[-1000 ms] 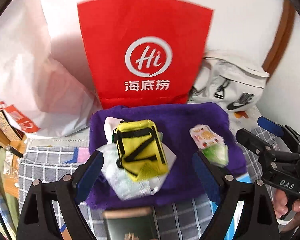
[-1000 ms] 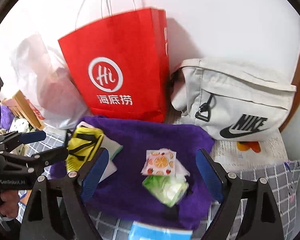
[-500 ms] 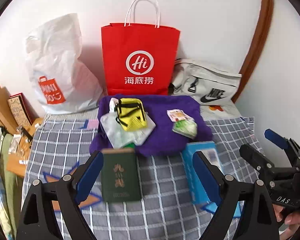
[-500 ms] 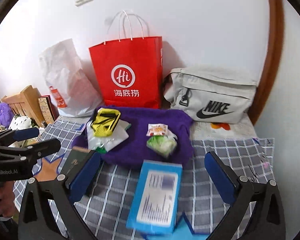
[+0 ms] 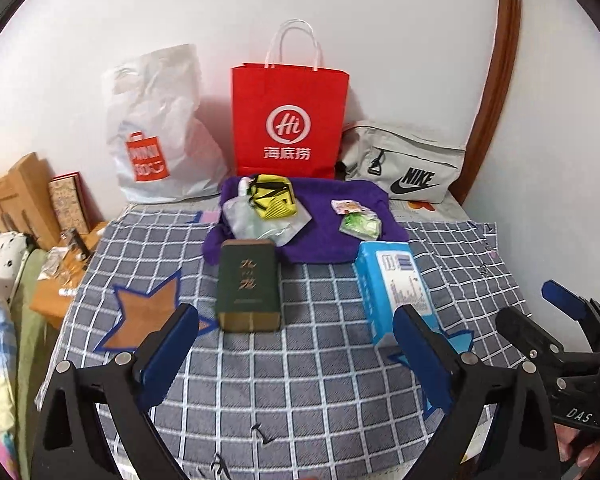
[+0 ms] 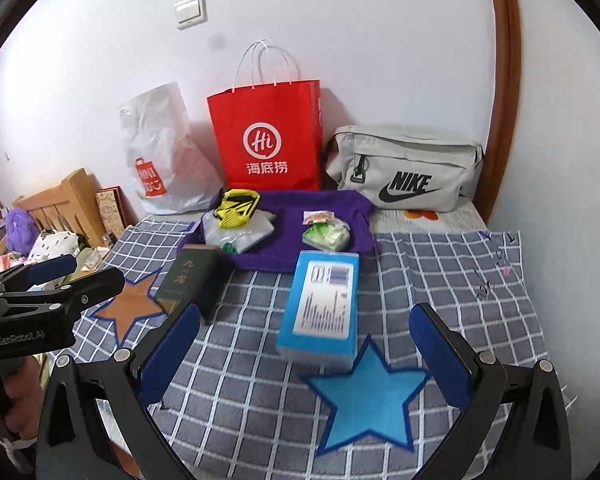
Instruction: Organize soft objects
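Observation:
A purple towel [image 5: 324,216] [image 6: 288,236] lies at the back of the checked bed cover. On it sit a yellow pouch [image 5: 272,200] [image 6: 236,208] over a clear plastic bag [image 5: 252,220], and a green packet [image 5: 360,224] [image 6: 326,236] with a fruit-print sachet [image 5: 346,206]. A dark green box [image 5: 248,284] [image 6: 192,280] and a blue box [image 5: 396,280] [image 6: 322,304] lie in front. My left gripper [image 5: 296,336] and right gripper [image 6: 304,332] are open, empty and well short of the items.
A red paper bag [image 5: 288,120] [image 6: 268,136], a white plastic bag [image 5: 156,132] and a grey Nike bag [image 5: 408,164] [image 6: 404,172] stand against the wall. A wooden headboard and clutter are at the left [image 5: 16,200]. The cover [image 5: 300,380] has star patches.
Both grippers have pulled back and up from the towel, so the whole bed now shows. Both stay open and empty. The items have not moved.

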{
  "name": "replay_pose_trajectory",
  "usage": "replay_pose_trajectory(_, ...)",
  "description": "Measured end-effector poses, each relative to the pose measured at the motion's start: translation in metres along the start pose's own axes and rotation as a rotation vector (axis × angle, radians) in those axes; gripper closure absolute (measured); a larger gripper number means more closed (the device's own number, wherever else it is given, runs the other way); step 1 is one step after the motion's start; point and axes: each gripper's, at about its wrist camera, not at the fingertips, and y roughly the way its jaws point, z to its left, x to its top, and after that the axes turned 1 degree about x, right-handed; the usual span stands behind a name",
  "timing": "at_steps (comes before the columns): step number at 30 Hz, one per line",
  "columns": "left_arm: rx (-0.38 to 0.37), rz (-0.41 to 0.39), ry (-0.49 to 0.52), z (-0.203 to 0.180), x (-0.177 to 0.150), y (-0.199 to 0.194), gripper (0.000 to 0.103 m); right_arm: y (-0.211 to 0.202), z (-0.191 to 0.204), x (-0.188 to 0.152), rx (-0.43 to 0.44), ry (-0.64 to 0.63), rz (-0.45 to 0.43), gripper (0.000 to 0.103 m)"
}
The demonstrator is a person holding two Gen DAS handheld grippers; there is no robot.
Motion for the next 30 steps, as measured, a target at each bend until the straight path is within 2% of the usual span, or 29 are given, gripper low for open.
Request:
replay_pose_trajectory(11, 0.025, -0.032, -0.008, 0.002, -0.032, -0.028, 0.005, -0.025, 0.006, -0.028, -0.007, 0.004, -0.024, 0.000)
replay_pose_trajectory(30, 0.045, -0.076, 0.014, -0.005, -0.042, -0.050, 0.005, -0.040, 0.006, -0.037, -0.018, -0.006, -0.039, 0.000)
